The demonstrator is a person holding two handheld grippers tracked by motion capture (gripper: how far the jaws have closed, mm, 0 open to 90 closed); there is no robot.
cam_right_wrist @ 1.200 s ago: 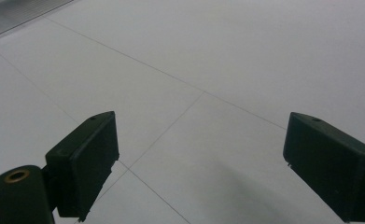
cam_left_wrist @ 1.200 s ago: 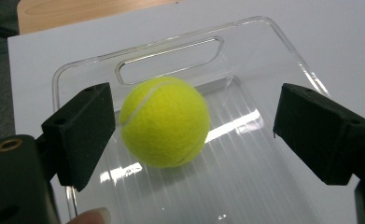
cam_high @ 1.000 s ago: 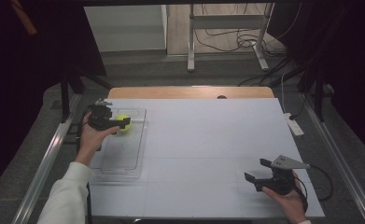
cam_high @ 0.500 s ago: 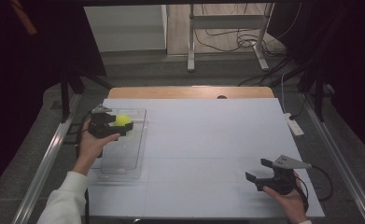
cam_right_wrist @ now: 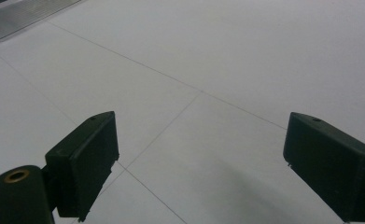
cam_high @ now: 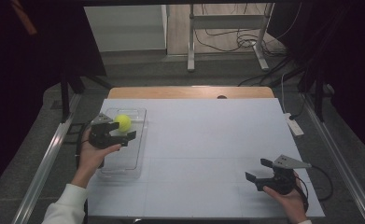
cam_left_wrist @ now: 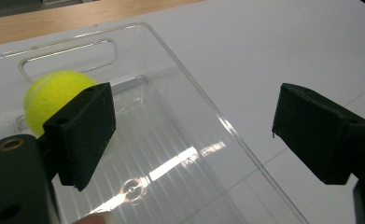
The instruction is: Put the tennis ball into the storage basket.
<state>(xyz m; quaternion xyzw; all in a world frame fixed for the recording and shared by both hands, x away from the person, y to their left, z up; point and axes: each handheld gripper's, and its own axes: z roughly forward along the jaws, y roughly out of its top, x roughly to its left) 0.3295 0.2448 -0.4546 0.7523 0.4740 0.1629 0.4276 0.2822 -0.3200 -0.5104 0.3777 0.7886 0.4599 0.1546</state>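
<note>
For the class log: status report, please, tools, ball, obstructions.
Left tool open beside tennis ball. Ball in clear tray. Right tool open, nothing between.

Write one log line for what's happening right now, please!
left gripper: open, over clear tray | tennis ball: in tray, not gripped | right gripper: open, above white table

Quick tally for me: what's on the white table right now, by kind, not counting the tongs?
Yellow tennis ball: 1, inside the tray
Clear plastic tray: 1
White power strip: 1, at the table's right edge
Total: 3
</note>
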